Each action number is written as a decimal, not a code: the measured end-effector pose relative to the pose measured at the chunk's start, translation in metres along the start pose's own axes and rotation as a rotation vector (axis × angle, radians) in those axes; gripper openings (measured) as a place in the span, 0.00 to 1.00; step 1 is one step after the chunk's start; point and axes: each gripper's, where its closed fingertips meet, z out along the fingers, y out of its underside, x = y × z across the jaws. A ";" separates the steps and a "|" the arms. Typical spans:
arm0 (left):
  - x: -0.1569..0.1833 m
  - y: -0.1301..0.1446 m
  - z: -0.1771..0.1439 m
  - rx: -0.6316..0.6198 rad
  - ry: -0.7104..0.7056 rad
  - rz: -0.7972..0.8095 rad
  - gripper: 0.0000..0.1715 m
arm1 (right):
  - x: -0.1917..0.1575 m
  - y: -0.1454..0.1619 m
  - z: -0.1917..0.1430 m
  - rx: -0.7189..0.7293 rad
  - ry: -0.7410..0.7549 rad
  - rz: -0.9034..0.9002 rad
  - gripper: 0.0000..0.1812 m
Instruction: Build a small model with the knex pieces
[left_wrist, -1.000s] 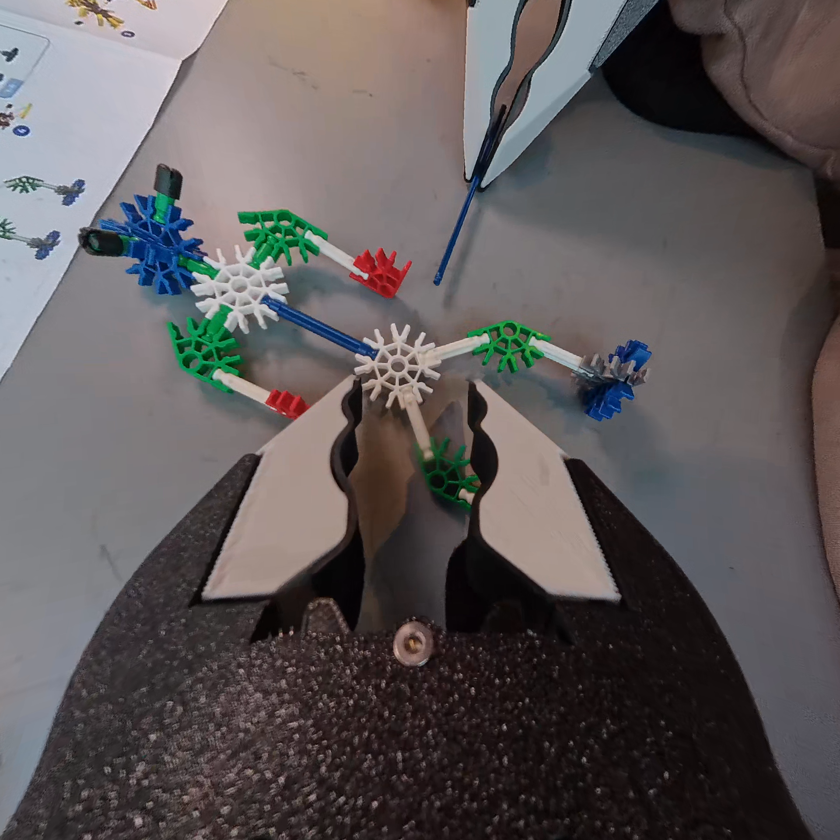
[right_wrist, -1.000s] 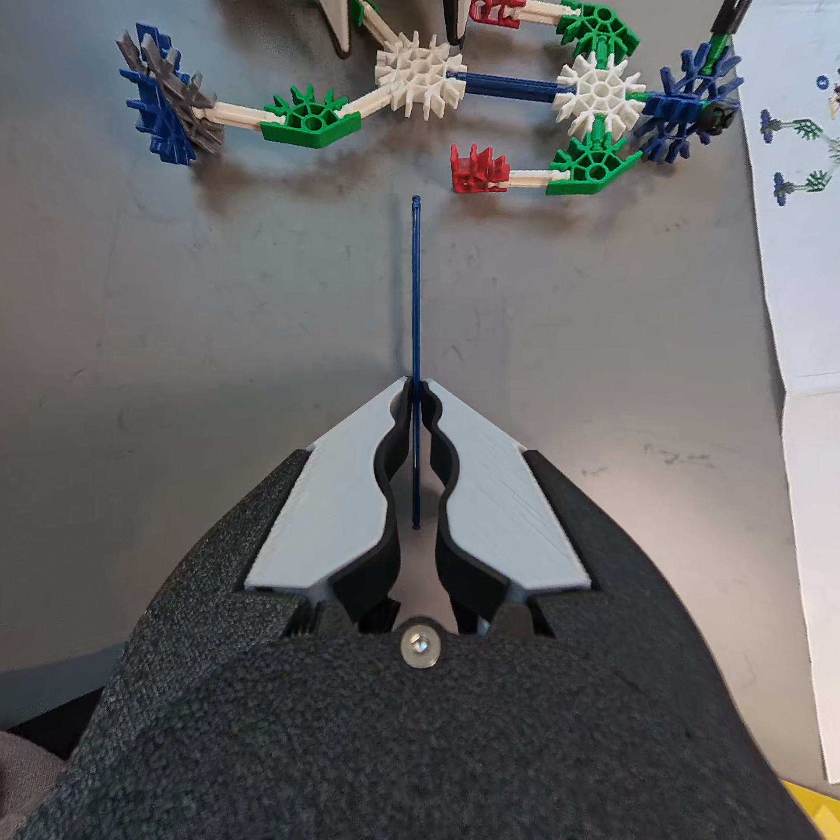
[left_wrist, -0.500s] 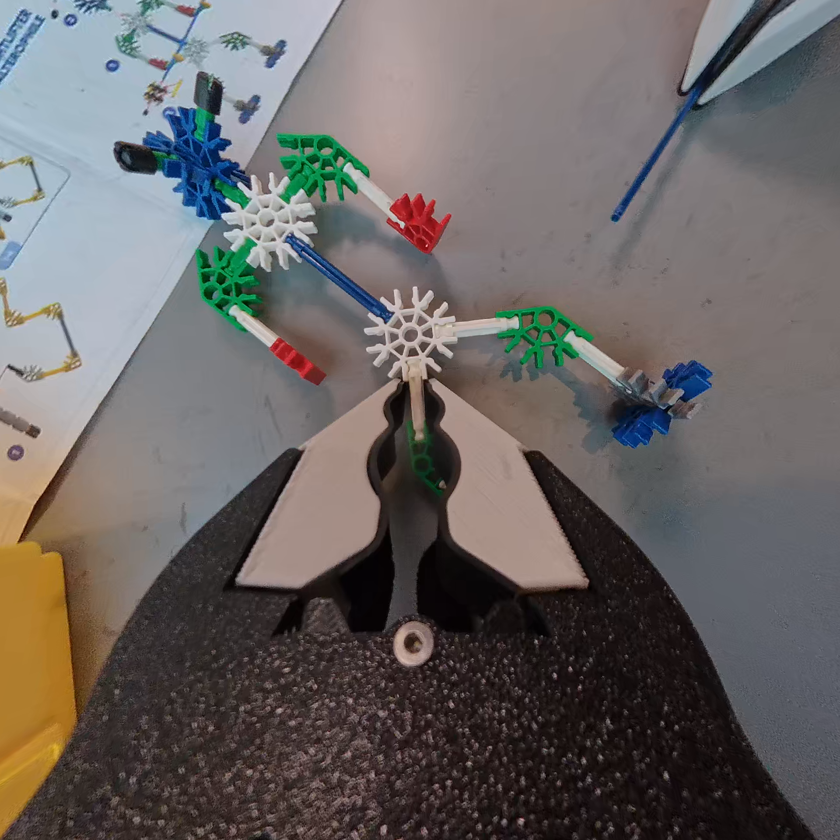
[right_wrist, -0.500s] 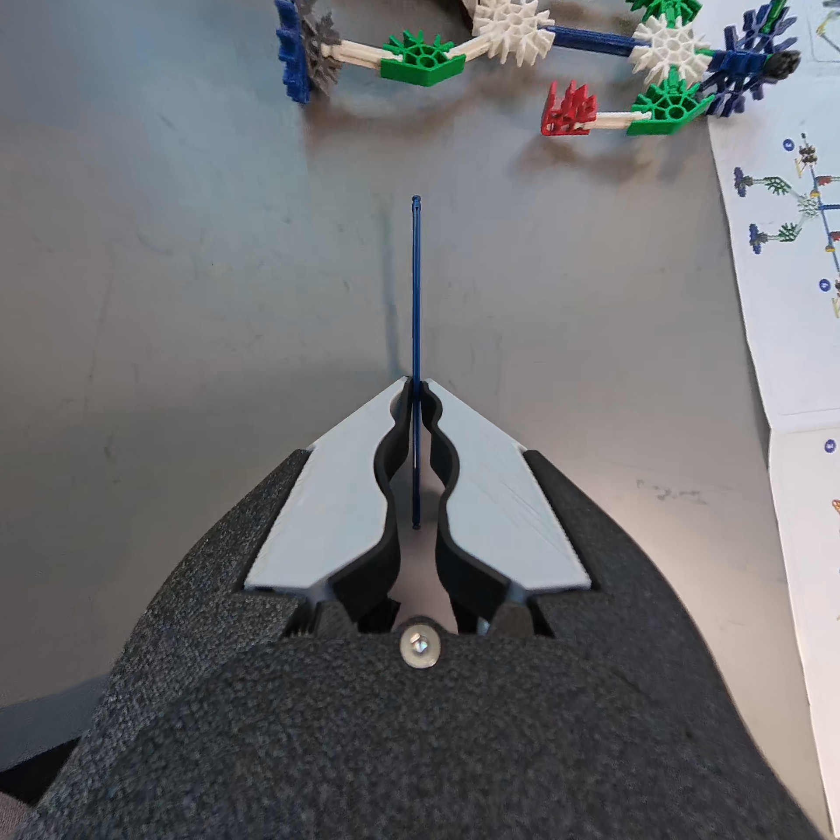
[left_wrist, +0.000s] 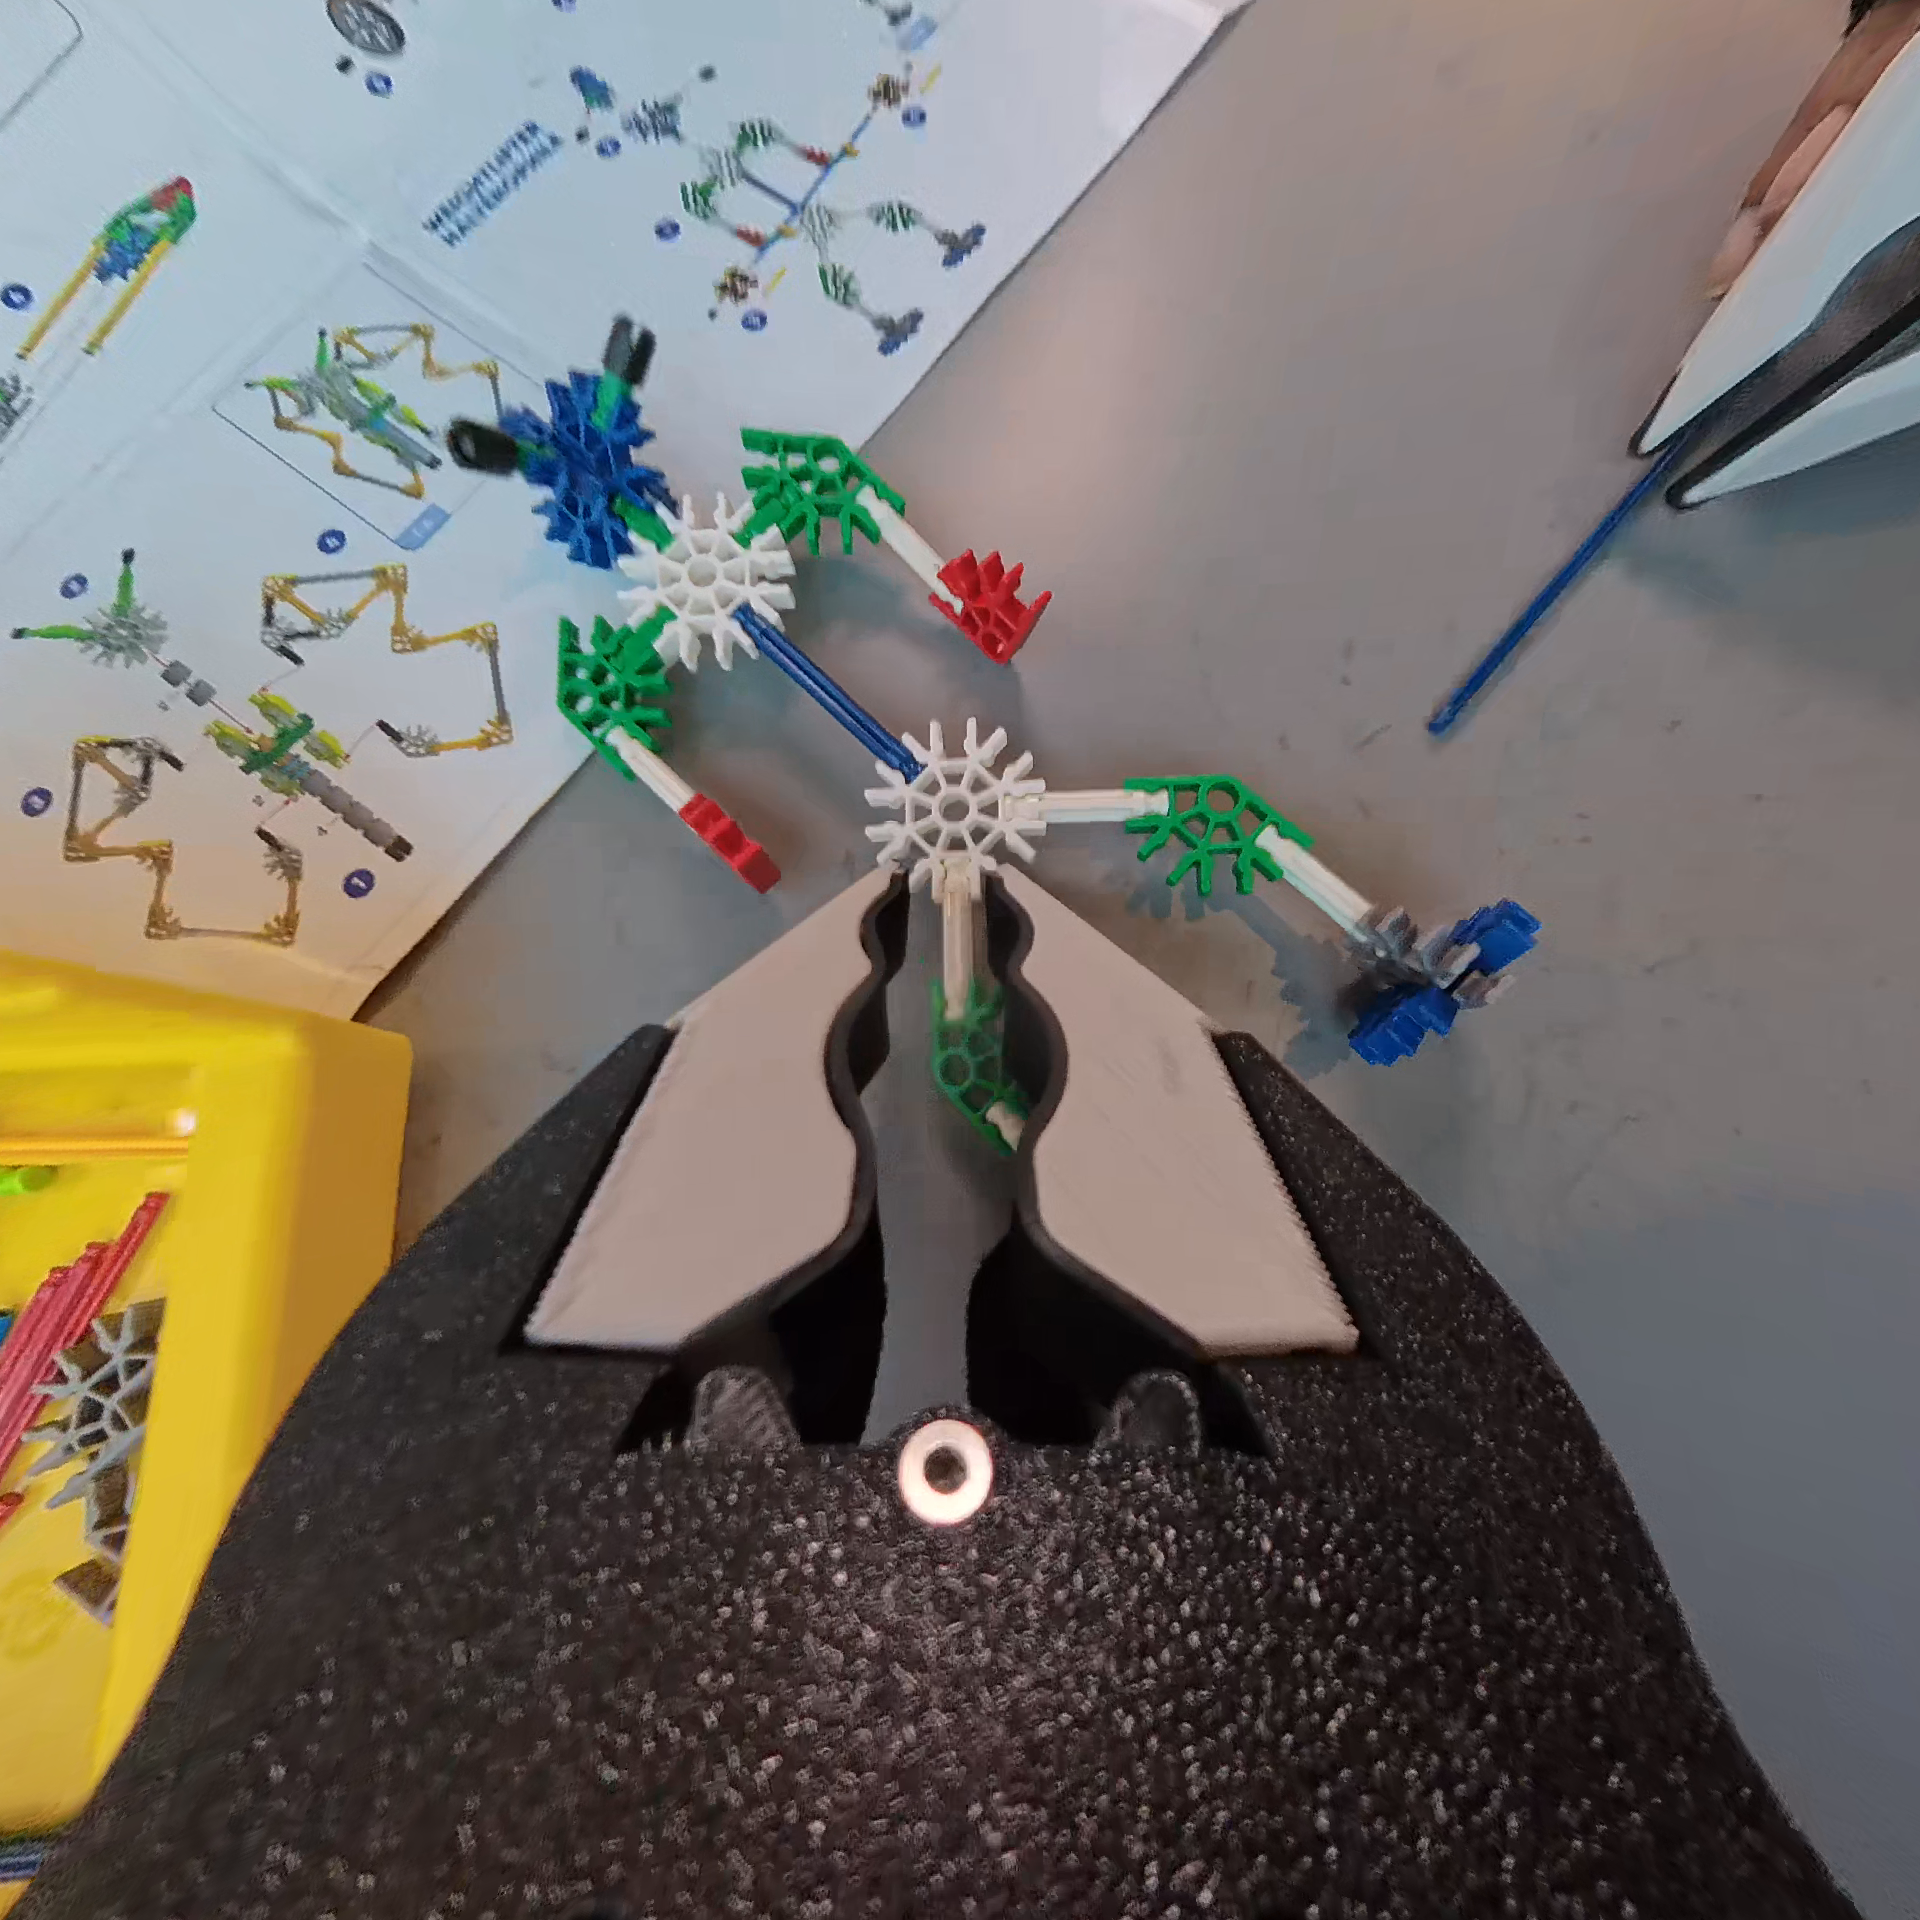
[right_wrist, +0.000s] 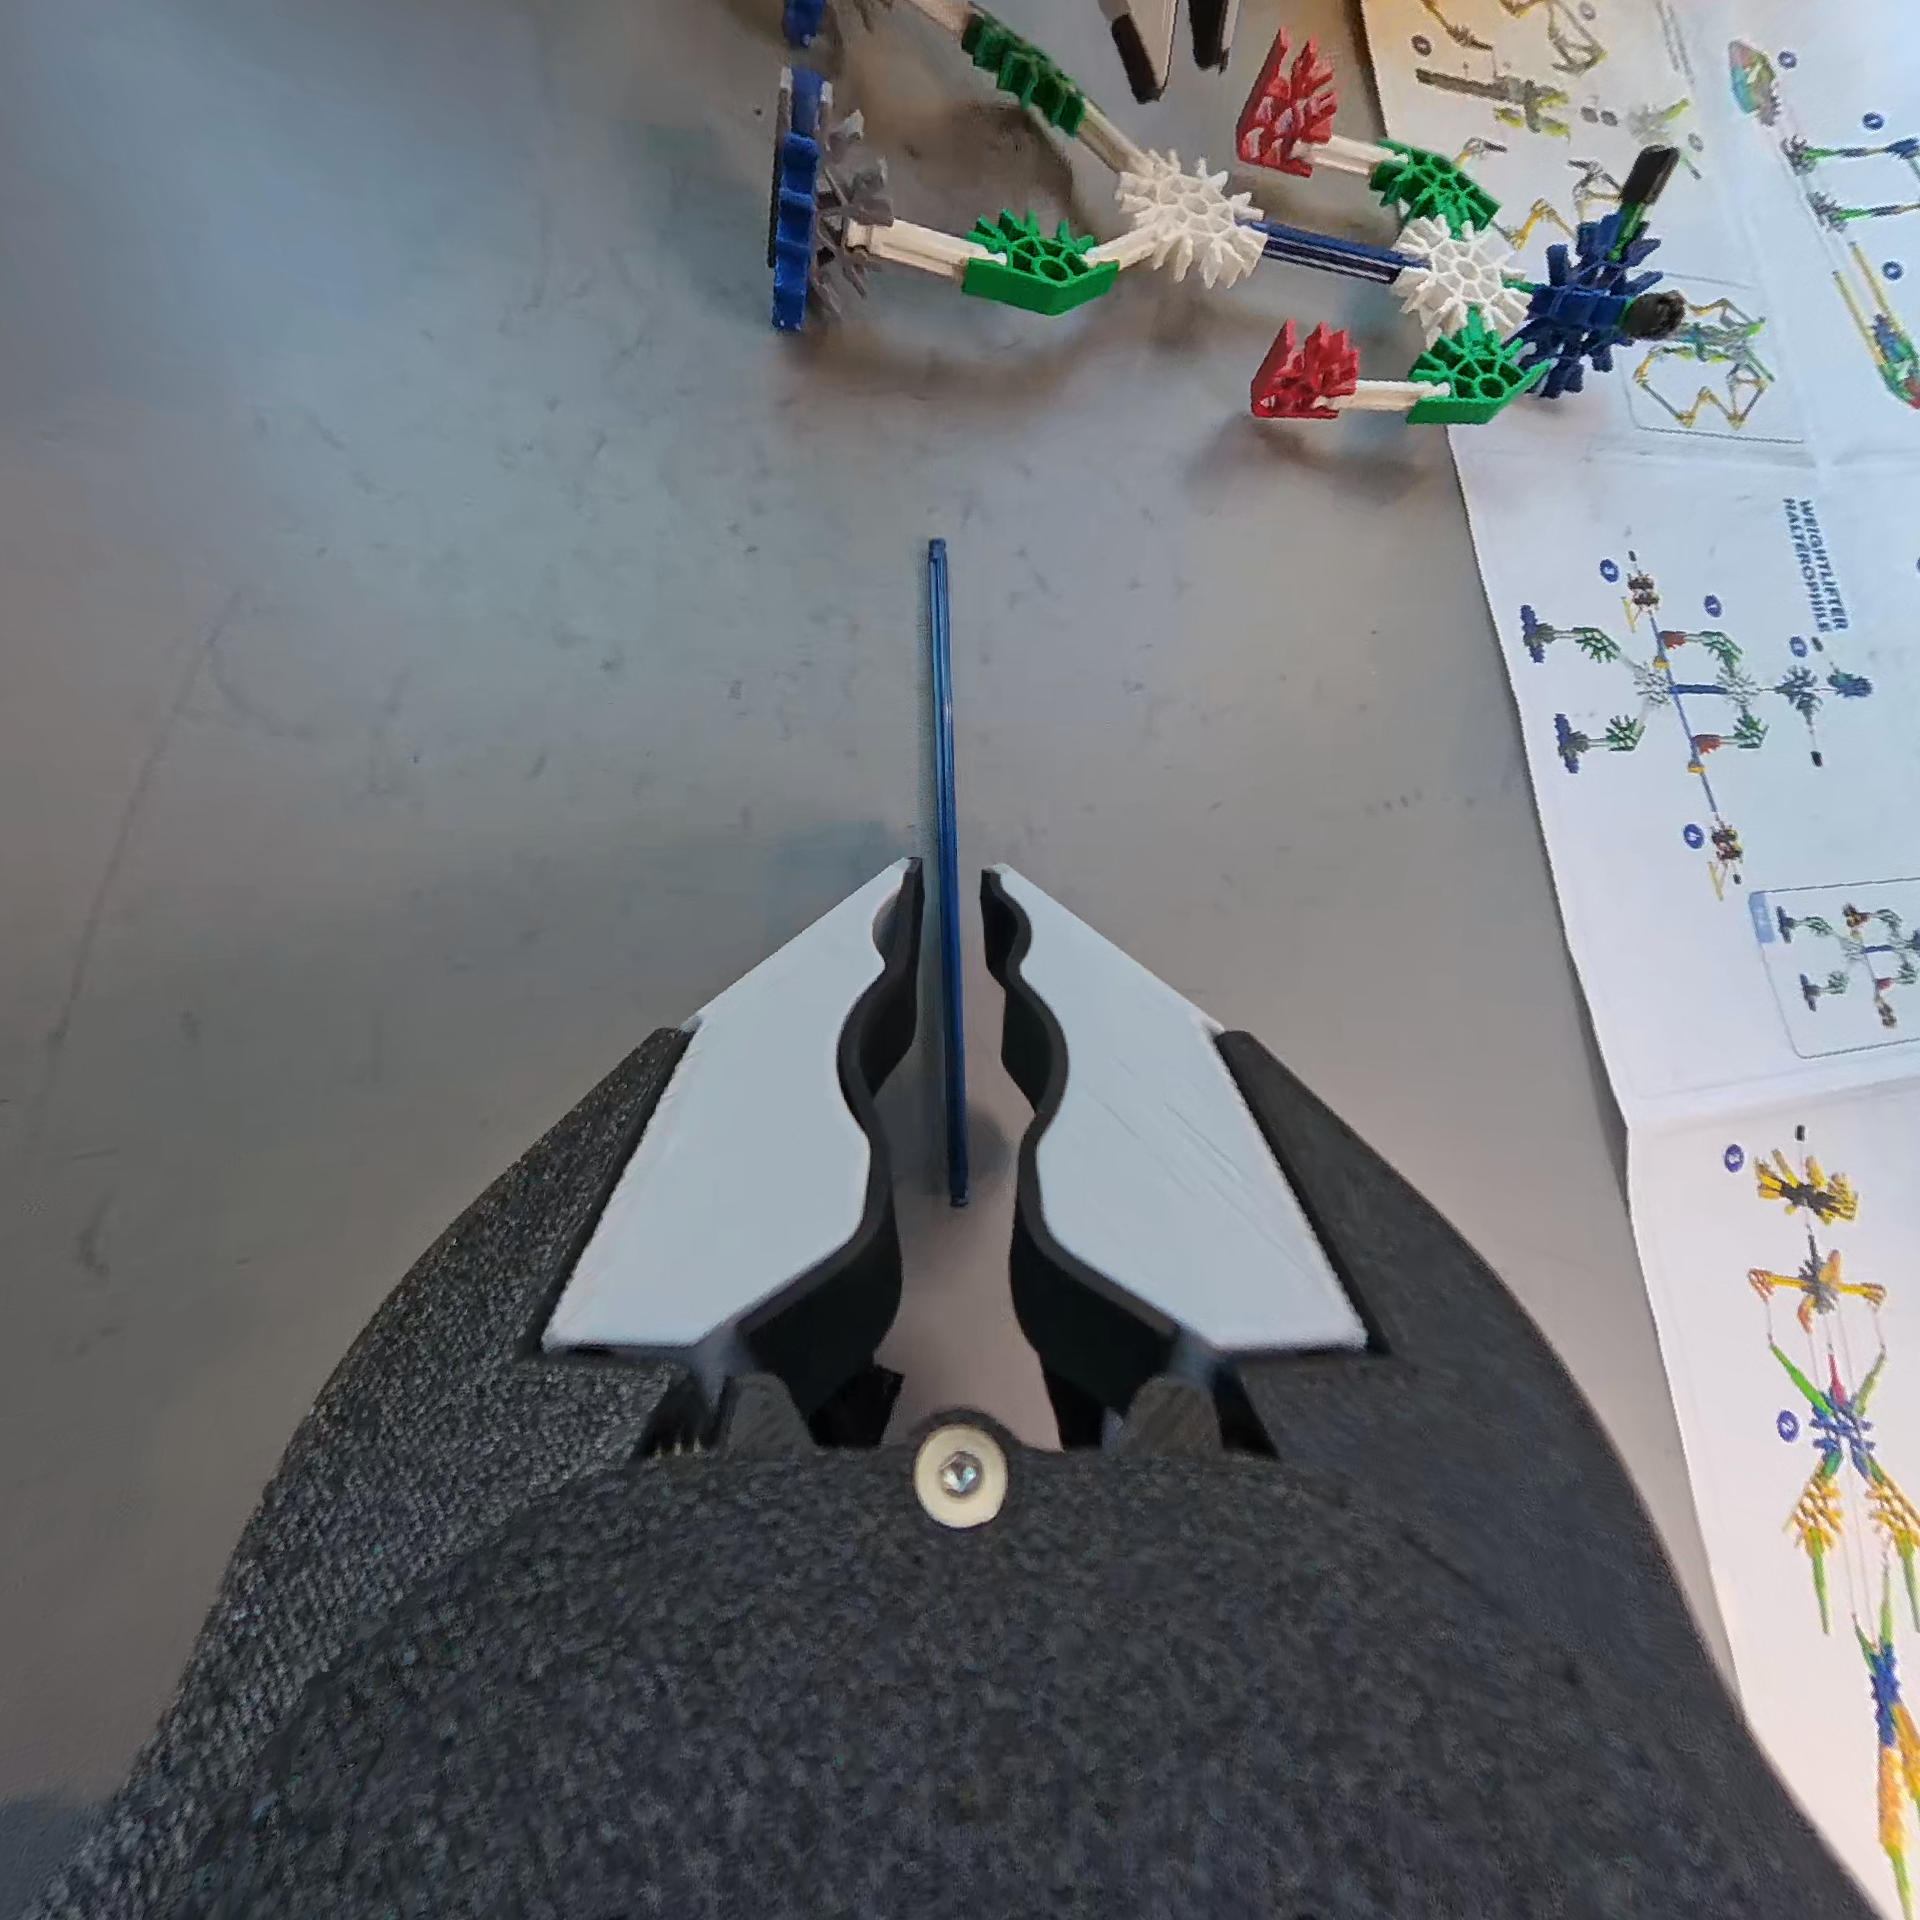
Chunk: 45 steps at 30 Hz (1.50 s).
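Grey counter (left_wrist: 1351, 416) carries your work: left gripper (left_wrist: 951, 904) now clenches the multicoloured rod-and-connector toy model's (left_wrist: 954, 805) white rod, while right gripper's (right_wrist: 951, 878) jaws have just parted, loosening the thin blue rod (right_wrist: 943, 727).

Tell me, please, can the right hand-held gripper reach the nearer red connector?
Probably yes: bare table lies between the right hand-held gripper and that red connector, though a blue rod sticks out ahead between its parted jaws.
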 end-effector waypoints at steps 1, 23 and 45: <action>-0.001 -0.008 -0.004 0.049 -0.002 -0.008 0.08 | 0.002 -0.001 -0.001 0.009 0.008 0.005 0.07; -0.023 -0.049 -0.020 0.446 -0.079 -0.125 0.22 | 0.177 -0.005 -0.016 0.194 0.449 0.359 0.01; -0.035 -0.040 -0.023 0.452 -0.113 -0.128 0.18 | 0.217 0.026 0.038 0.019 0.296 0.290 0.00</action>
